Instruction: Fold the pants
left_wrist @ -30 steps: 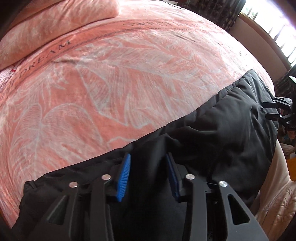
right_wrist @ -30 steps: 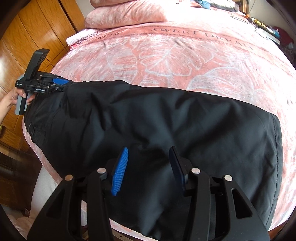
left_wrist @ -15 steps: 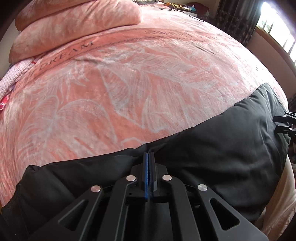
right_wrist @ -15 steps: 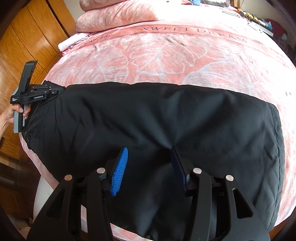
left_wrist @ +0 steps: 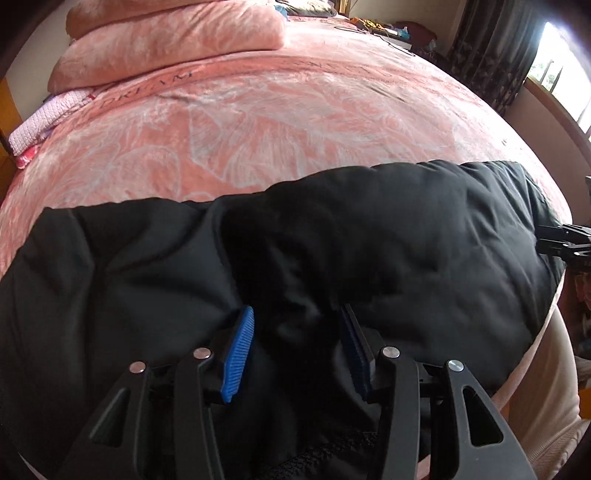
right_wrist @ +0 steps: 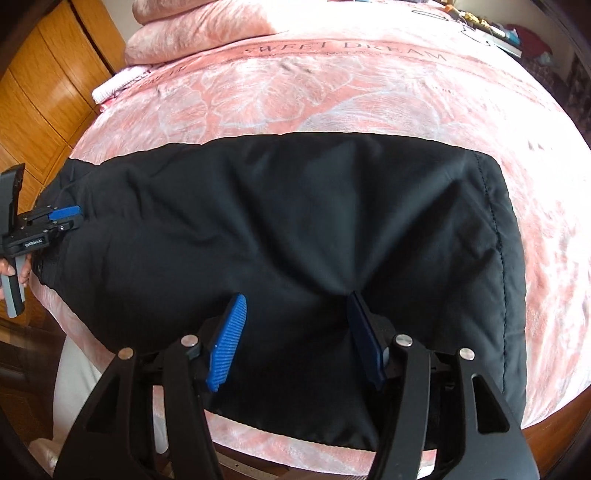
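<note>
Black pants (left_wrist: 369,251) lie folded lengthwise across the near edge of a pink bed (left_wrist: 295,122). My left gripper (left_wrist: 295,321) is open, its blue pads (left_wrist: 238,354) spread just above the waistband end. It shows at the left edge of the right wrist view (right_wrist: 66,218). My right gripper (right_wrist: 295,306) is open, its fingers resting over the pants (right_wrist: 295,221) near the leg-hem end. Its black tip shows at the right edge of the left wrist view (left_wrist: 565,240).
Pink pillows (left_wrist: 177,40) lie at the head of the bed. A wooden wardrobe (right_wrist: 48,85) stands to the left. Dark curtains (left_wrist: 491,48) and a window are at the right. Clutter (right_wrist: 517,33) lies at the far side.
My left gripper was shut half a second ago and has opened over the pants. The pants have settled flatter on the bed. My right gripper stays open.
</note>
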